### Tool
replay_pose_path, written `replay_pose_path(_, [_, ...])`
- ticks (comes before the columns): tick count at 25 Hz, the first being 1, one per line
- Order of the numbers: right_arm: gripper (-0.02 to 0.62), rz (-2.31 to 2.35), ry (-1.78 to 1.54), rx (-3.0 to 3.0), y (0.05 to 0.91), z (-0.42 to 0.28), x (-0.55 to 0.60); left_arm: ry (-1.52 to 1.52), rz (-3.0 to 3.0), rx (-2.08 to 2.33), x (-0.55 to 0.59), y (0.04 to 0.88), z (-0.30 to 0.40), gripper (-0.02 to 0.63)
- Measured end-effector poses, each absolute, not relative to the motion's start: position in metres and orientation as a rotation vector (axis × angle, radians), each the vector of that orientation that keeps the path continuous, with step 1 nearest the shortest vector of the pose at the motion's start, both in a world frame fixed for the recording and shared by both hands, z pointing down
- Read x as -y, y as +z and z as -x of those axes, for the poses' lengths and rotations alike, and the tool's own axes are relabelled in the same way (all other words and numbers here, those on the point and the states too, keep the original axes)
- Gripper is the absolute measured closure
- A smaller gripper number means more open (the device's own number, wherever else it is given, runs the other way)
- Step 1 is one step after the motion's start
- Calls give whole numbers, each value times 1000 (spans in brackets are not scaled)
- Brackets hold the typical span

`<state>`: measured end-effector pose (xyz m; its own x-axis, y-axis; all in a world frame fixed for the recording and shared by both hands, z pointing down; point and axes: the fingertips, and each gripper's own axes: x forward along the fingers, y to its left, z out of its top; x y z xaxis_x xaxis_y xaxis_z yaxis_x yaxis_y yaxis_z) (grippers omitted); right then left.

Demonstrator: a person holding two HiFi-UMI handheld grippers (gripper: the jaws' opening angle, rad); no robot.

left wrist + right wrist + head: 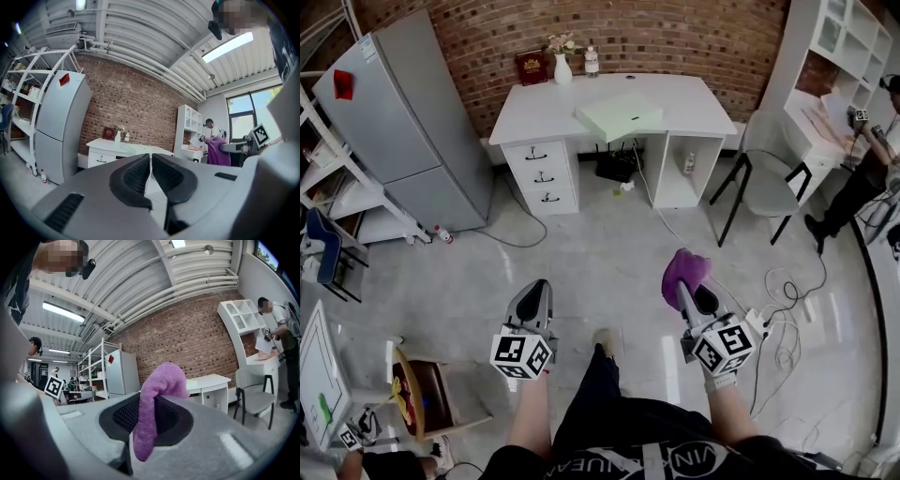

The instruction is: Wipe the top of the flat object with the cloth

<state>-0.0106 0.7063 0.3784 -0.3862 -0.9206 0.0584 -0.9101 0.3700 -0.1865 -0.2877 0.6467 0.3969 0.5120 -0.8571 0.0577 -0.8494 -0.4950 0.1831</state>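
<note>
A pale green flat object point(621, 115) lies on the white desk point(694, 105) by the brick wall, far ahead of both grippers. My right gripper point(686, 289) is shut on a purple cloth point(683, 270), which bulges out above its jaws and hangs down in front of them point(157, 404). My left gripper point(532, 302) is shut with nothing between its jaws, its pads point(140, 176) touching. Both are held over the floor, well short of the desk. From the left gripper view the desk point(110, 145) shows far off, with the cloth point(216, 150) off to the right.
A grey fridge point(408, 117) stands left of the desk, with a white rack point(337, 192) beside it. A grey chair point(769, 187) sits right of the desk, near white shelving point(834, 66) where a person point(872, 159) stands. Cables point(787, 300) trail on the floor. A vase point(562, 67) tops the desk.
</note>
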Motion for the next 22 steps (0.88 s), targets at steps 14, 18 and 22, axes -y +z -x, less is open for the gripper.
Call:
replay_pose_path(14, [534, 1690, -329, -2542, 371, -5, -559, -62, -2595, 1421, -494, 384, 270, 586])
replay_pose_path(18, [534, 1725, -372, -2511, 377, -11, -520, -50, -2591, 1407, -451, 391, 273, 585])
replay_pose_path(22, [534, 1760, -392, -2464, 381, -18, -486, -40, -2604, 1371, -414, 399, 268, 586])
